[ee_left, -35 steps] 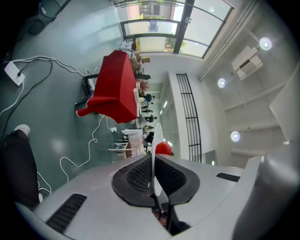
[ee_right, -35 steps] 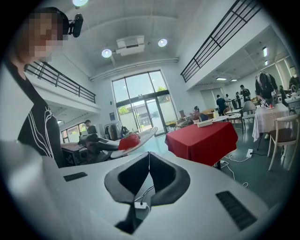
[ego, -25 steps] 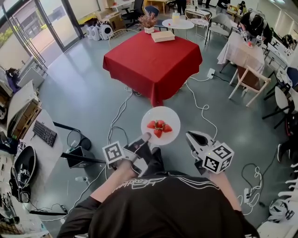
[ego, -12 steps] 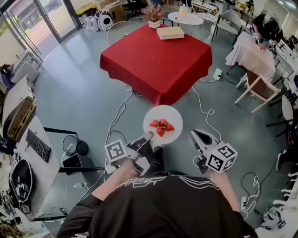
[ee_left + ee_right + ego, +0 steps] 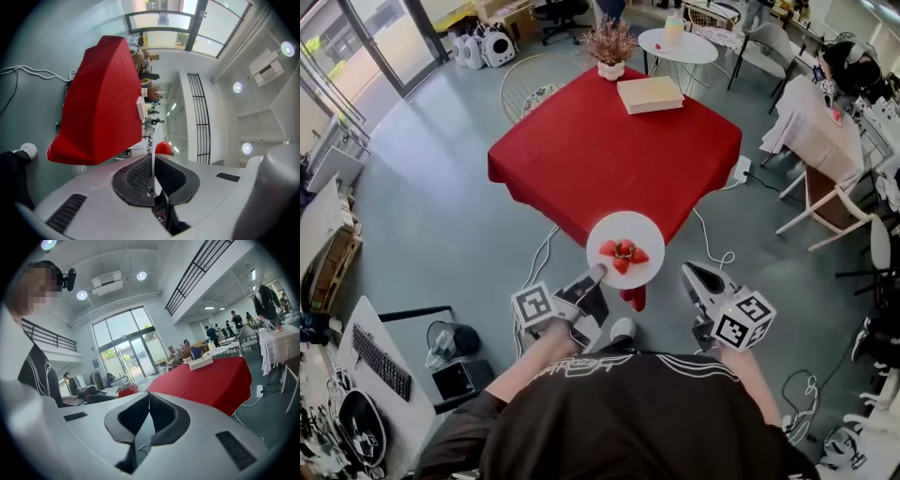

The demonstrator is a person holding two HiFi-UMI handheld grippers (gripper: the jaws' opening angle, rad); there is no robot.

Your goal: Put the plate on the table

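Note:
A white plate (image 5: 625,249) with strawberries (image 5: 622,252) on it hangs in the air over the near corner of the red-clothed table (image 5: 619,155). My left gripper (image 5: 592,279) is shut on the plate's near-left rim. In the left gripper view the plate (image 5: 153,140) shows edge-on between the pads, with a strawberry (image 5: 163,148) beside it and the table (image 5: 103,98) ahead. My right gripper (image 5: 693,277) is shut and empty, to the right of the plate. In the right gripper view, its tips (image 5: 148,395) meet, and the table (image 5: 211,376) lies ahead on the right.
On the table's far side lie a flat beige box (image 5: 650,95) and a potted dried plant (image 5: 610,47). Cables (image 5: 712,246) trail on the floor by the table. A desk with a keyboard (image 5: 382,362) stands at the left, white chairs (image 5: 825,202) and tables at the right.
The red table has come much closer; the plate now overlaps its near corner. Both grippers keep their places and grips relative to my body.

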